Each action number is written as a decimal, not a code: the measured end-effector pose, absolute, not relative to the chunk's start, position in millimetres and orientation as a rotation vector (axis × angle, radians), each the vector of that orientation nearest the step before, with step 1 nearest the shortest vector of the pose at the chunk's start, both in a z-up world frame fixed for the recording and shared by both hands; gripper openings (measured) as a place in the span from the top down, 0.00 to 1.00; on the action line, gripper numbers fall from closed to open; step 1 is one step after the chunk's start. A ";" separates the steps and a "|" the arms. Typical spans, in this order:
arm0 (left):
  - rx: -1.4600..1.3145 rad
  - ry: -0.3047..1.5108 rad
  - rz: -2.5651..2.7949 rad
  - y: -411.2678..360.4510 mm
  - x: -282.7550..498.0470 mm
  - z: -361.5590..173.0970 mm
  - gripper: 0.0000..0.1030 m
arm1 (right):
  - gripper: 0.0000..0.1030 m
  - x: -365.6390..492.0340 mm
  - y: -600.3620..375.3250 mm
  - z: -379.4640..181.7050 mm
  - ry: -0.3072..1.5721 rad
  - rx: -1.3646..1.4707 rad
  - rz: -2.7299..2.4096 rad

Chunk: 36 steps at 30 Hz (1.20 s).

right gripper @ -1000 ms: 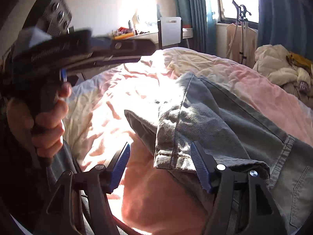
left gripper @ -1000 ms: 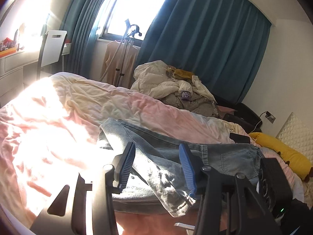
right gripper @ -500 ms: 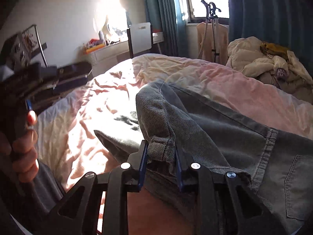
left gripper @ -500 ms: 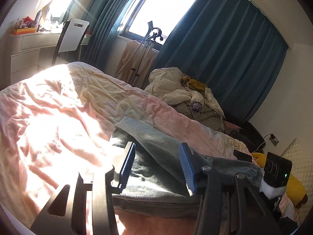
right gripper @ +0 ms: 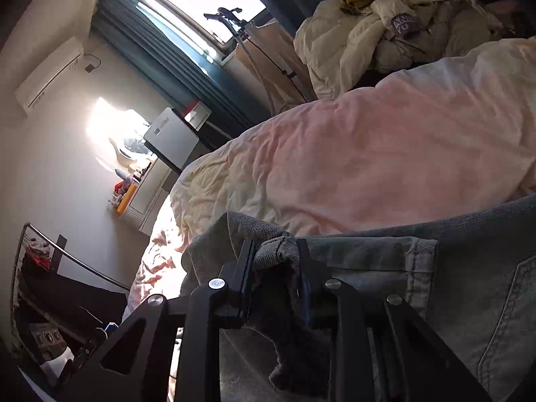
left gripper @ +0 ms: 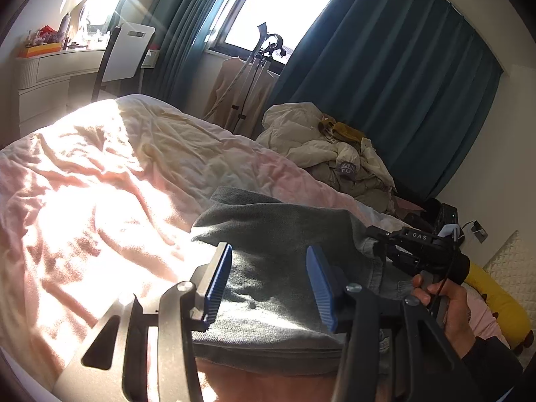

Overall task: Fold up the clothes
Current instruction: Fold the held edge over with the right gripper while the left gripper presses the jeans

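The right gripper (right gripper: pixel 274 269) is clamped on a bunched hem of the jeans (right gripper: pixel 469 268); its two black fingers pinch the grey denim fold, which pokes up between them. From that pinch the jeans run off to its right, a seam and a back pocket showing there, and more denim hangs below and in front of the fingers. The view is tilted hard (the room leans to one side).

The left gripper (left gripper: pixel 269 284) stands open, blue pads (left gripper: pixel 217 284) wide apart with nothing between them. It hovers just above the jeans (left gripper: pixel 278 234), whose folded dark panel lies directly ahead of and under the pads, on the duvet (left gripper: pixel 100 184). To the right of this gripper, near its right finger, the person's hand (left gripper: pixel 445 305) grips the handle of the other gripper, which reaches onto the jeans' far right part.

Beyond the jeans, the pink and cream duvet spreads ahead and to the left, lit bright by sun. Farther right lies a yellow toy (left gripper: pixel 495 298) at the duvet's edge. Past the duvet, ahead and slightly right, sits a heap of pale clothes (left gripper: pixel 328 147). Behind that, a stand (left gripper: pixel 258 67) with a tan garment is before the window (left gripper: pixel 284 10), flanked by teal curtains (left gripper: pixel 402 83). Far left are a white chair (left gripper: pixel 127 53) and a desk (left gripper: pixel 50 70).
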State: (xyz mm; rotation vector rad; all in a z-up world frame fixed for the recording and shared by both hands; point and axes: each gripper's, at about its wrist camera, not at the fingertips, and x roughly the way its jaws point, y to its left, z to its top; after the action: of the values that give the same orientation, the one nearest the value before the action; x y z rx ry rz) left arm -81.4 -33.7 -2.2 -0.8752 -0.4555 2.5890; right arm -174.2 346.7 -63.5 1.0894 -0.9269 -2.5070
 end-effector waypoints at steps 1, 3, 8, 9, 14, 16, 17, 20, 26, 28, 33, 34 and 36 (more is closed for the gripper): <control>-0.881 -0.441 2.586 -31.1 -83.9 -4.3 0.54 | 0.78 -180.2 350.7 -67.9 -0.945 1.096 -2.504; -0.894 -0.408 2.583 -25.4 -89.2 -8.5 0.54 | 0.78 -191.0 357.0 -75.2 -0.951 1.137 -2.529; -0.921 -0.339 2.571 -11.9 -101.7 -20.5 0.54 | 0.80 -202.9 369.4 -111.1 -0.983 1.282 -2.529; -0.928 -0.324 2.570 -9.3 -104.2 -23.2 0.54 | 0.80 -203.7 369.0 -119.2 -0.971 1.319 -2.532; -0.975 -0.283 2.569 -3.8 -112.6 -34.5 0.54 | 0.79 -202.2 367.3 -125.2 -0.948 1.327 -2.541; -0.988 -0.295 2.566 -4.4 -114.3 -36.4 0.54 | 0.78 -200.4 367.3 -121.9 -0.956 1.320 -2.541; -0.988 -0.296 2.571 -4.9 -113.8 -36.4 0.54 | 0.75 -198.2 368.4 -120.3 -0.969 1.316 -2.541; -0.993 -0.305 2.583 -6.4 -111.7 -36.0 0.54 | 0.65 -189.4 373.2 -114.4 -1.009 1.305 -2.547; -1.023 -0.380 2.556 -9.5 -106.6 -37.1 0.54 | 0.56 -164.1 383.4 -103.3 -1.098 1.274 -2.512; -1.026 -0.397 2.549 -9.6 -105.2 -38.0 0.54 | 0.56 -157.5 381.1 -102.5 -1.097 1.265 -2.498; -1.021 -0.387 2.554 -5.9 -102.7 -39.3 0.54 | 0.56 -154.4 358.6 -102.7 -0.945 1.309 -2.536; -1.016 -0.380 2.556 -4.8 -102.5 -39.2 0.54 | 0.56 -154.7 352.4 -101.7 -0.890 1.308 -2.558; -1.005 -0.363 2.564 -2.7 -102.3 -38.8 0.54 | 0.57 -155.3 339.4 -99.8 -0.754 1.304 -2.595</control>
State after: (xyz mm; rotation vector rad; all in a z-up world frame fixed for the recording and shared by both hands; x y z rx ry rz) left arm -102.3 -2.7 -38.8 -1.0053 -0.3627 2.5644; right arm -155.3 339.4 -99.8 1.3035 -0.7536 -2.5949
